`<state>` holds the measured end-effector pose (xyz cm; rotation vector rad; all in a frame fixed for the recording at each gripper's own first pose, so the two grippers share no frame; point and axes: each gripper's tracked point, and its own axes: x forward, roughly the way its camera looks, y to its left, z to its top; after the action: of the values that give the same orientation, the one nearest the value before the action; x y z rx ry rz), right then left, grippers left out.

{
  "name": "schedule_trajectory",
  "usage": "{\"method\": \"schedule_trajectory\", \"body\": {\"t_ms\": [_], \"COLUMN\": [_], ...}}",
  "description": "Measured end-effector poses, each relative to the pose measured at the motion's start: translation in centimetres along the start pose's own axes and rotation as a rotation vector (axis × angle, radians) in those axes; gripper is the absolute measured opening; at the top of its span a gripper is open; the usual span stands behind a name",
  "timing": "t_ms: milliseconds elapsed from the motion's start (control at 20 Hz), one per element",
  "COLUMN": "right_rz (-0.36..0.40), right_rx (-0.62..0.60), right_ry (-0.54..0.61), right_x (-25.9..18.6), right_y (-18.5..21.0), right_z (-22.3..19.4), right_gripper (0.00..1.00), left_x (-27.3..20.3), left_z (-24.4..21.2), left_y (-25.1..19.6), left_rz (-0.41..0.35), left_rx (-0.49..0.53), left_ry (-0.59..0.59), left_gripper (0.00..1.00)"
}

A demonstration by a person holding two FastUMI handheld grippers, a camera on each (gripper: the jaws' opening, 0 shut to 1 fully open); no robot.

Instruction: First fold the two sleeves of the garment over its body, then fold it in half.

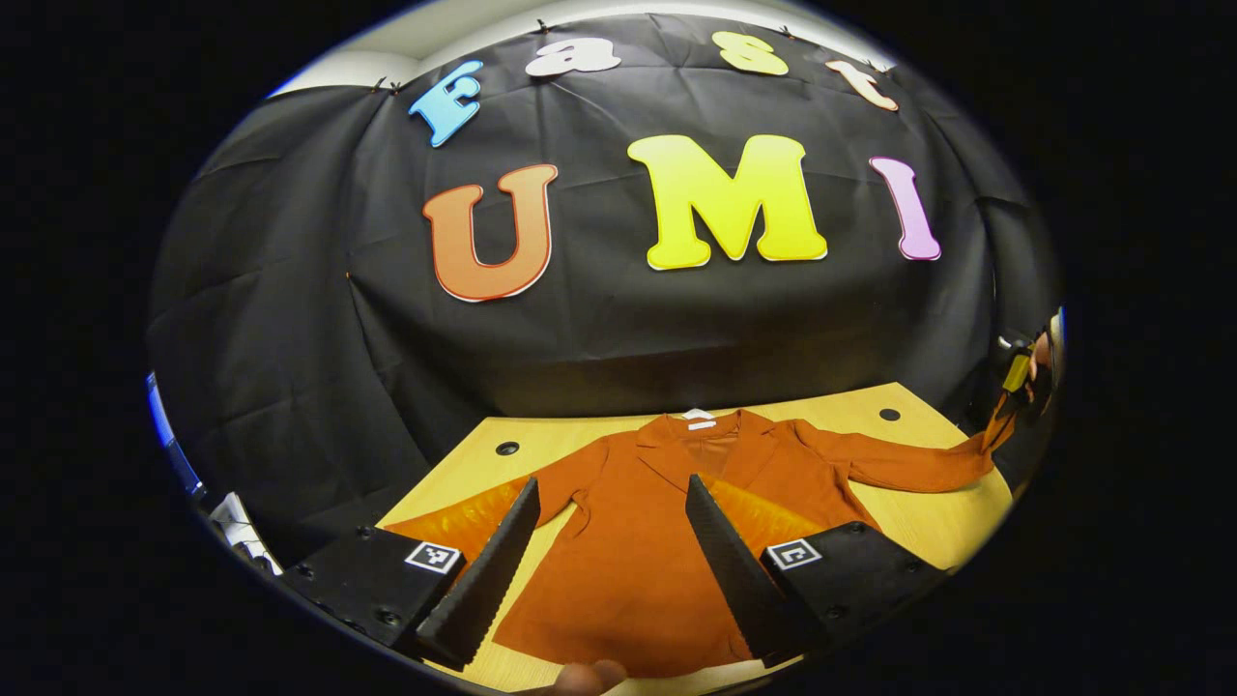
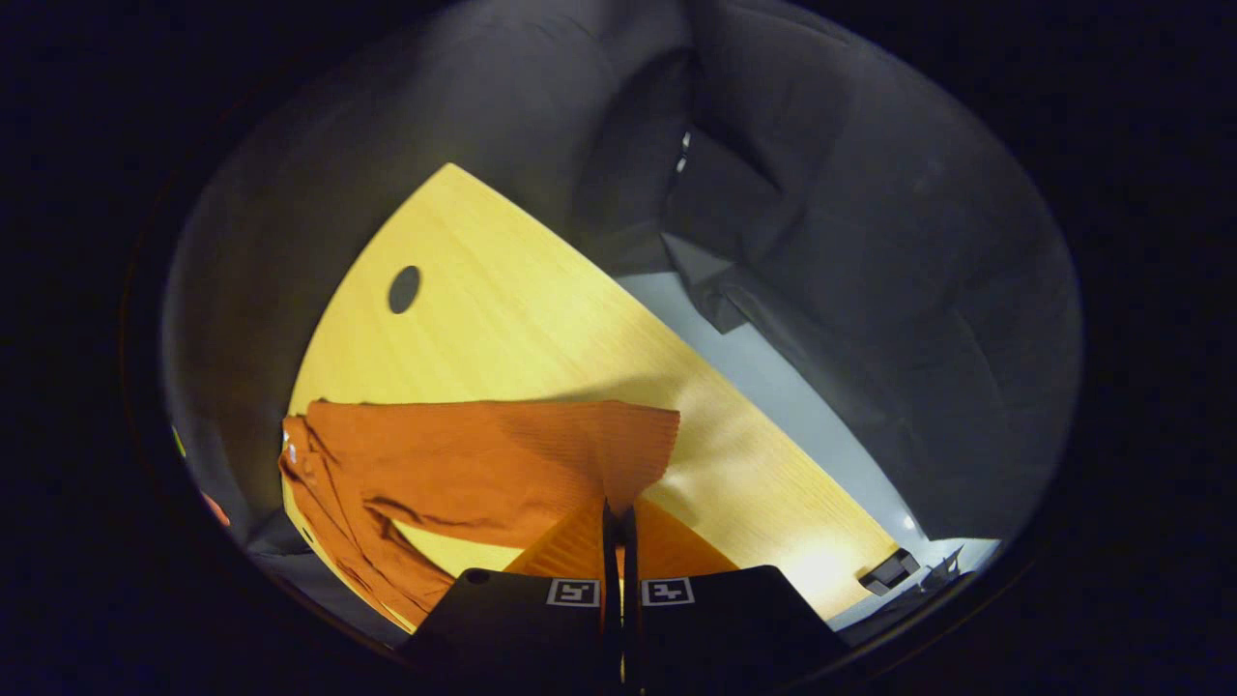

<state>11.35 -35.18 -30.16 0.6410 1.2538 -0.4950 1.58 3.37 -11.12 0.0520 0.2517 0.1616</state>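
**Operator:** Right gripper view first: my right gripper (image 2: pixel 618 541) has its fingers pressed together on the cuff end of one sleeve (image 2: pixel 503 464) of the rust-orange ribbed fabric jacket (image 1: pixel 667 512). Cloth fans out on both sides of the pinch, so I judge the hold is on the fabric itself. From the left gripper view, that sleeve stretches off past the table's right edge and rises to the other gripper.

**Observer:** And your left?

**Operator:** My left gripper (image 1: pixel 611 517) is spread wide and grips nothing. It hangs over the near part of the light wooden table (image 1: pixel 928 527), with the jacket's body showing between its fingers. I cannot tell whether the tips touch the cloth.

**Observer:** Where does the garment sit overall?

**Operator:** Flat on its back, collar toward the table's far edge, hem at the near edge, front panels open. The other sleeve (image 1: pixel 483 512) lies out toward the left edge, still unfolded.

**Observer:** How will it handle?

**Operator:** Soft and light, I'd say. It drapes and sags under its own weight, so it will follow the pinch rather than hold shape. The ribbing should give decent grip. I'd take each sleeve near the cuff and lay it across the chest, since a grab mid-sleeve would likely bunch it.
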Motion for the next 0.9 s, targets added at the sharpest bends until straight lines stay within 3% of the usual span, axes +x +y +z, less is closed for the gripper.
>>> {"method": "schedule_trajectory", "body": {"t_ms": [300, 550, 700, 900], "right_rz": [0.205, 0.310, 0.347, 0.366], "right_rx": [-0.156, -0.346, -0.439, -0.454], "right_ry": [-0.070, -0.078, -0.067, -0.003], "right_x": [-7.6, -11.0, -10.2, -5.8], "right_y": [13.7, 27.1, 35.1, 44.5], "right_z": [-2.2, -8.1, -12.5, -19.2], "right_gripper": [0.01, 0.01, 0.01, 0.01], "left_x": [0.1, 0.1, -0.2, -0.6], "left_z": [0.3, -1.6, -2.6, -5.0], "left_y": [0.5, 2.7, 4.7, 7.5], "left_rz": [-0.064, -0.088, -0.085, -0.082], "left_rx": [-0.060, -0.046, -0.020, 0.035], "left_ry": [-0.039, -0.029, -0.045, -0.034], "left_gripper": [0.99, 0.99, 0.99, 0.99]}}
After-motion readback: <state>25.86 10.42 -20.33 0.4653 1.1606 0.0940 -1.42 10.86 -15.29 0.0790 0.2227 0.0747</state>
